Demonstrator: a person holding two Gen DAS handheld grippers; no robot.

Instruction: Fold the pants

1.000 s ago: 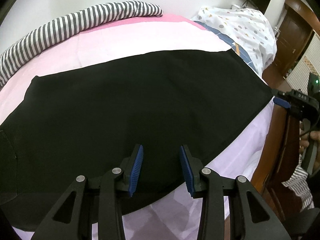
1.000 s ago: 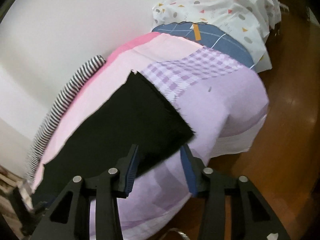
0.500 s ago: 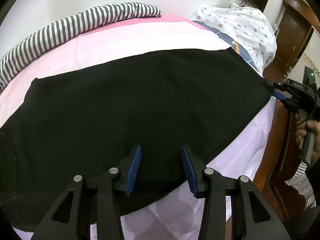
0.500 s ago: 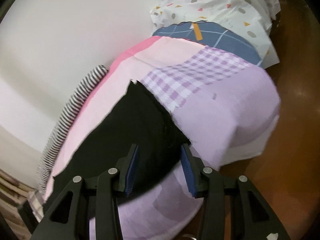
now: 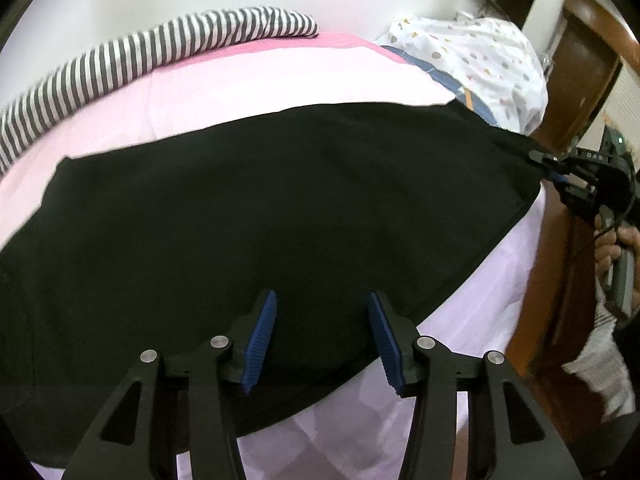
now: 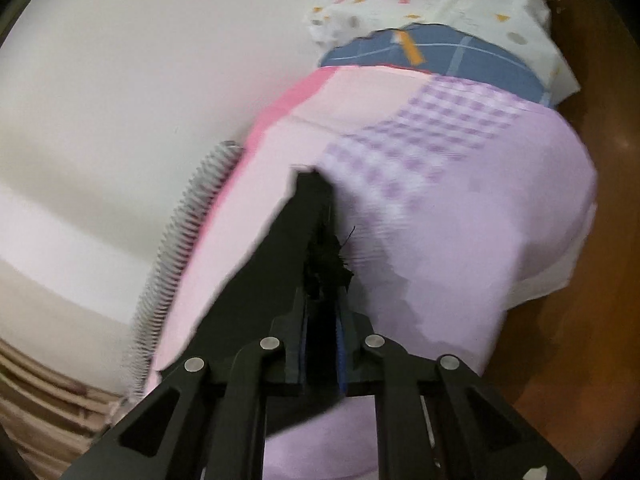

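Your right hand-held gripper (image 6: 322, 312) has just clamped onto the hem corner of the black pants (image 5: 260, 220); the left hand-held gripper (image 5: 322, 340), jaws just widening, hovers w/ nothing pinched. Pants lie flat on the bed (image 5: 280, 80): soft, light, floppy fabric, so grab edges & corners, not mid-cloth.

The left wrist camera is looking steeply down along its gripper (image 5: 322, 340) from close above the near edge of the black pants (image 5: 260, 208), facing across the bed (image 5: 248, 92) toward the wall. The right wrist camera is sitting at the pants' (image 6: 260, 280) corner, peering lengthwise along the bed (image 6: 480, 208). Both are taking in the pants, pink sheet and dotted bedding (image 5: 480, 56).
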